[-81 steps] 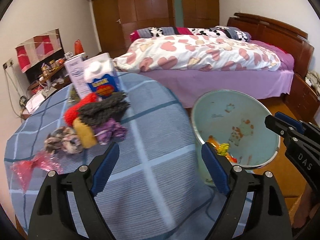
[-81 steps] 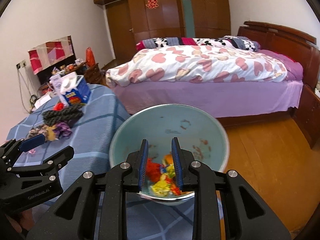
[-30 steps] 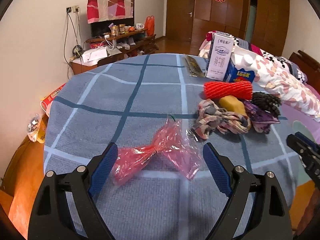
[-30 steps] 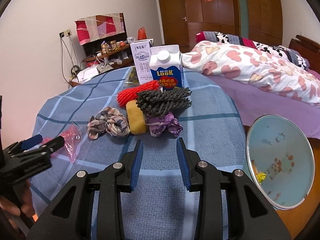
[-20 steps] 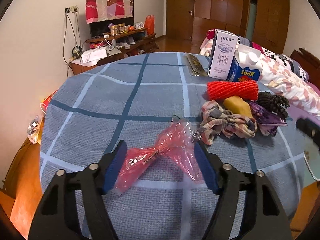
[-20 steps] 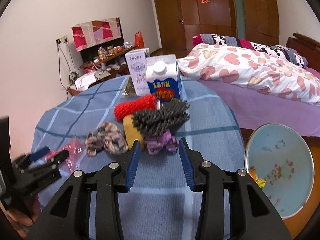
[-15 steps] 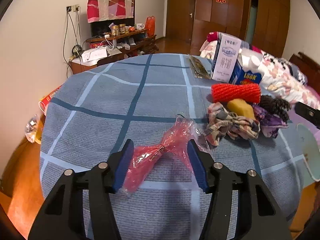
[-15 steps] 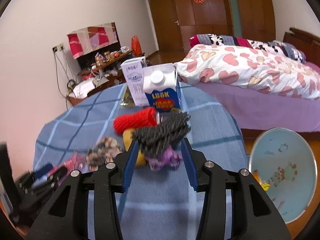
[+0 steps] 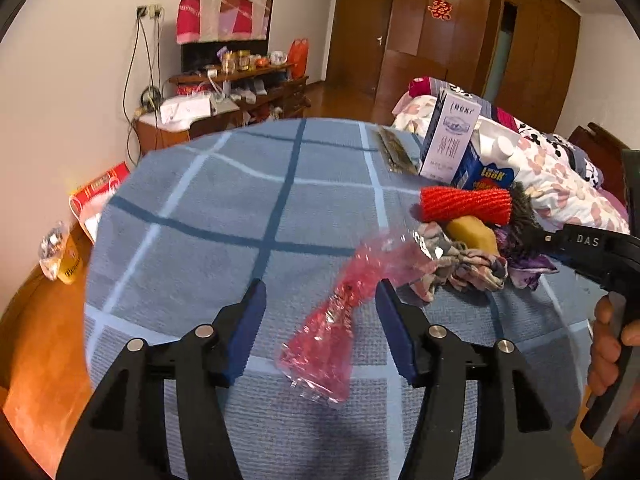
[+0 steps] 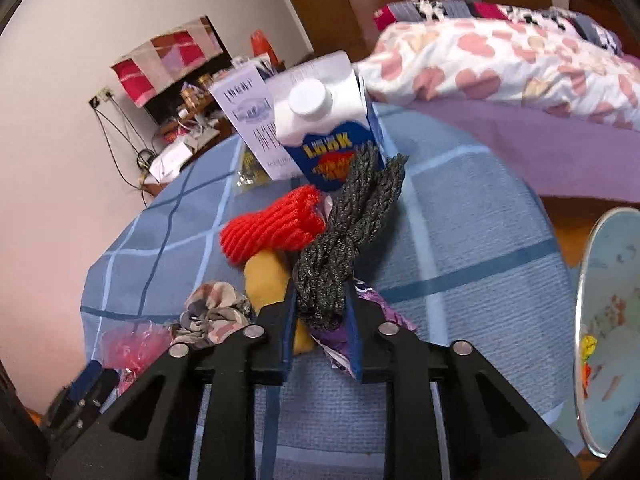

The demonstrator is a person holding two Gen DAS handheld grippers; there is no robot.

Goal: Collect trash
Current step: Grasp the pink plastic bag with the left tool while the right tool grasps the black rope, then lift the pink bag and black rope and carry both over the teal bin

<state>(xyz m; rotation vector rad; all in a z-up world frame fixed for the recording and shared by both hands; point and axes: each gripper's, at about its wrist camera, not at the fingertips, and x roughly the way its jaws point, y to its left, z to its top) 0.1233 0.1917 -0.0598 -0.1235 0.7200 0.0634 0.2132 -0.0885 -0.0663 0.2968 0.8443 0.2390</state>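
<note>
Your left gripper [image 9: 318, 330] is spread wide over the table [image 9: 240, 208], with the pink wrapper [image 9: 344, 312] lying between its pads; neither pad touches it yet, though the right-hand pad sits just beside the twisted waist; the wrapper's long axis runs diagonally, near flared end toward the gripper base, far flared end up and to the right toward the cloth scrap [image 9: 460, 264]; it crosses the gap at a slant, so judged from here the closing jaws would meet the narrow waist only if you shift a little right or turn the wrist; the left hand is plainly the nearer one for this piece

Your right gripper [image 10: 320, 316] has its pads nearly closed around the near end of the grey cord [image 10: 352, 240]; the pads appear to touch its sides, but whether they bear on it with force I cannot tell; the cord's long axis runs straight away from the gripper, far end pointing toward the carton [image 10: 332, 128], near end tucked between the pads; it rests on the purple wrapper [image 10: 380, 312], with the red mesh [image 10: 276, 224] and yellow piece [image 10: 268, 280] just to its left

The bin [image 10: 608, 320] stands off the table edge to the right of the right gripper, some scraps already inside; both pieces must travel that way; risk: the purple wrapper may drag along with the cord
</note>
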